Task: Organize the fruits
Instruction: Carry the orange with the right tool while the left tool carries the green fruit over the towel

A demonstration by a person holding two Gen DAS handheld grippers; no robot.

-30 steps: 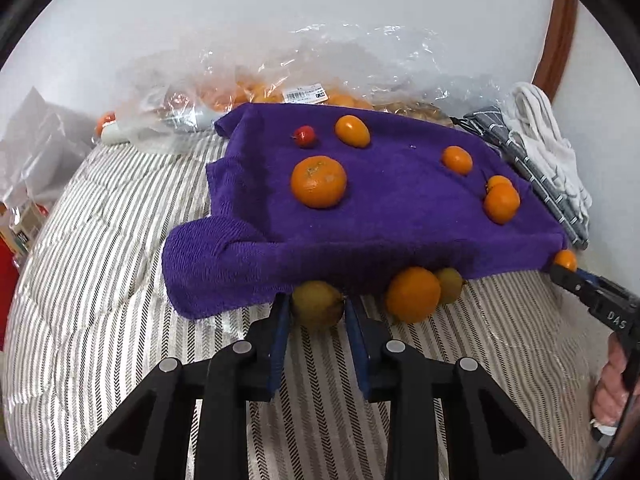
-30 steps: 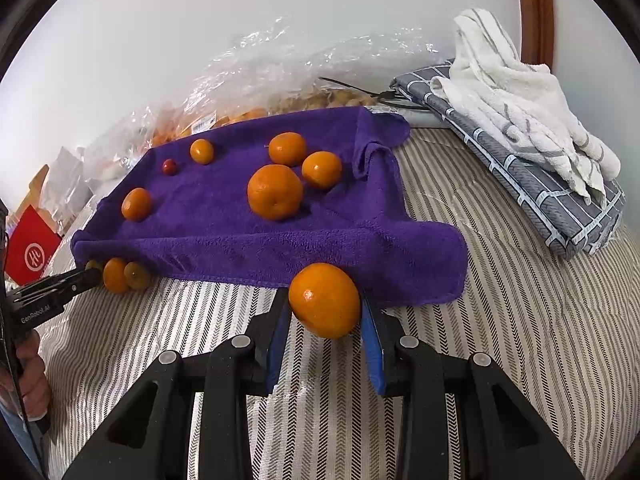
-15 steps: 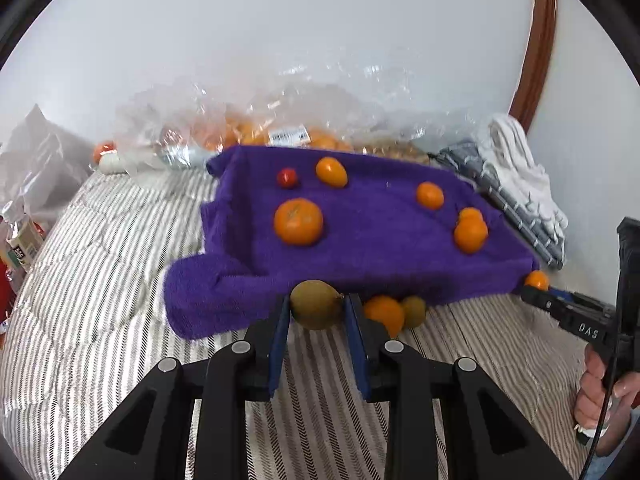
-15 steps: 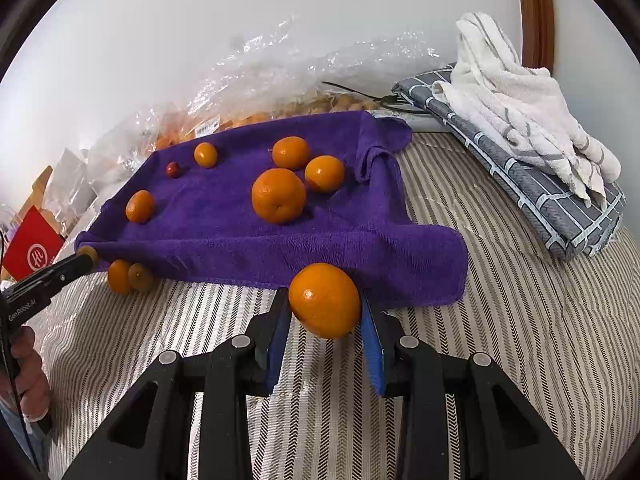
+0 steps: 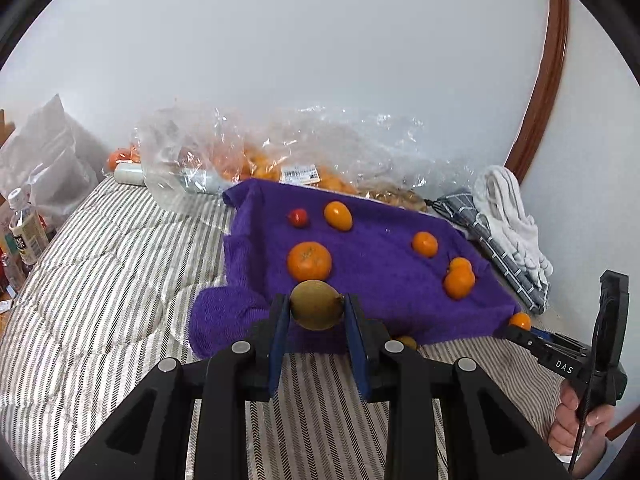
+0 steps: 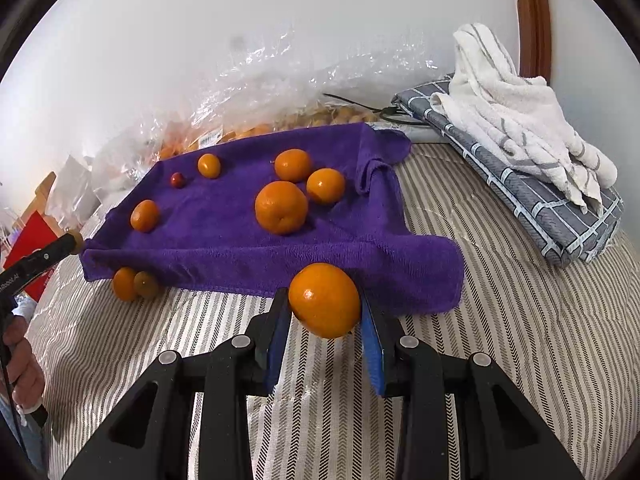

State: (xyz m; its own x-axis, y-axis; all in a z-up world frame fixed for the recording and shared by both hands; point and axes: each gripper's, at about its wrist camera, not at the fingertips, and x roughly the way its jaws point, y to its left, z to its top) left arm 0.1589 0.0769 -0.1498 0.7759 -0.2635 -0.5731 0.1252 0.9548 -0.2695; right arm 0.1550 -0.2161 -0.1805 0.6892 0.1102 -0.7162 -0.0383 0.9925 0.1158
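My left gripper (image 5: 317,309) is shut on a greenish-brown kiwi (image 5: 316,303), lifted above the near edge of the purple towel (image 5: 380,280). My right gripper (image 6: 325,307) is shut on an orange mandarin (image 6: 324,299) just in front of the purple towel (image 6: 224,232). Several mandarins lie on the towel, the biggest (image 6: 281,207) near its middle, with a small red fruit (image 5: 298,217) at the back. An orange (image 6: 124,283) and a brownish fruit (image 6: 146,284) rest on the bed under the towel's front left edge. The right gripper's tip (image 5: 520,330) shows at the right of the left wrist view.
The striped bedcover (image 6: 500,320) spreads all round. Clear plastic bags of fruit (image 5: 280,160) lie against the wall behind the towel. A folded grey checked cloth (image 6: 520,184) with a white towel (image 6: 512,112) on it sits at the right. Bottles (image 5: 24,232) stand at the far left.
My left gripper has lifted the kiwi off the bed and carried it up over the towel's near edge. The right gripper has stayed still with its mandarin.
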